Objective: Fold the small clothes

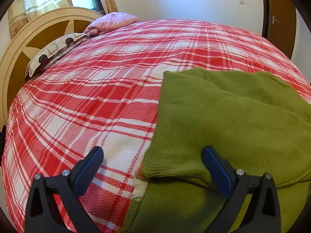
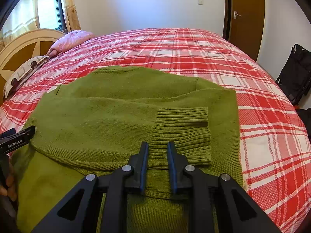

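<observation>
A green sweater [image 2: 124, 120] was spread near the bed's [image 2: 194, 44] front edge. The left gripper [image 1: 152, 155] was spread wide and empty; the right gripper [image 2: 157, 147] was narrowly parted, nothing pinched. Soft and limp, it would best be gripped at its ribbed cuff [image 2: 182, 128].

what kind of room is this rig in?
Almost certainly a home bedroom. A bed with a red plaid cover fills the view, pillows lie against a cream headboard, and a curtained window and wooden door stand behind. A green sweater lies on the bed.
</observation>
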`<move>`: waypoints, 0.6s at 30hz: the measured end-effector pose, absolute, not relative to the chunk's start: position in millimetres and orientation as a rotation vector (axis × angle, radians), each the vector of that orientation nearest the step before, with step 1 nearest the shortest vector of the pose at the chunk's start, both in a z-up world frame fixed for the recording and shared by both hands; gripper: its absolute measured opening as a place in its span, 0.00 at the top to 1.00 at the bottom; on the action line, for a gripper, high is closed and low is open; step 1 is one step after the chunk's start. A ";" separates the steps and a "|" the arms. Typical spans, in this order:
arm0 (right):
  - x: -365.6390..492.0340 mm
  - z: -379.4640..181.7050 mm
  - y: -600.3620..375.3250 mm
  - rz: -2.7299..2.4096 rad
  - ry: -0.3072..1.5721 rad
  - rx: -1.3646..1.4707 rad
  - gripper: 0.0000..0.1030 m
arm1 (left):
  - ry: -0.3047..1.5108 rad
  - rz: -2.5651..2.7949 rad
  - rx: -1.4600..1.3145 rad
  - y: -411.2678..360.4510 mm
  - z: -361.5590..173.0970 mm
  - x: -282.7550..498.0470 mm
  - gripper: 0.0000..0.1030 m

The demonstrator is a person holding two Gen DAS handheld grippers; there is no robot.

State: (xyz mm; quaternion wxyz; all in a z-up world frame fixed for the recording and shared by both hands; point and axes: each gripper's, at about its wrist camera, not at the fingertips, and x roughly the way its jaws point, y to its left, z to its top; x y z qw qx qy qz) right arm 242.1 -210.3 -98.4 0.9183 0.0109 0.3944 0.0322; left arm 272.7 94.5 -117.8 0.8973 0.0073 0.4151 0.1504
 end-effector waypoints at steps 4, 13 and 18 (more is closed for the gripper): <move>241.8 -98.2 -208.9 0.060 0.810 0.011 0.79 | 0.857 0.317 0.022 92.7 -118.7 274.3 0.00; 219.6 -80.6 -208.1 0.050 0.847 -0.005 0.72 | 0.878 0.290 -0.031 101.0 -118.7 272.3 0.00; 149.3 -61.1 -223.4 0.140 0.802 0.058 0.55 | 0.856 0.220 0.012 101.5 -110.3 227.1 0.00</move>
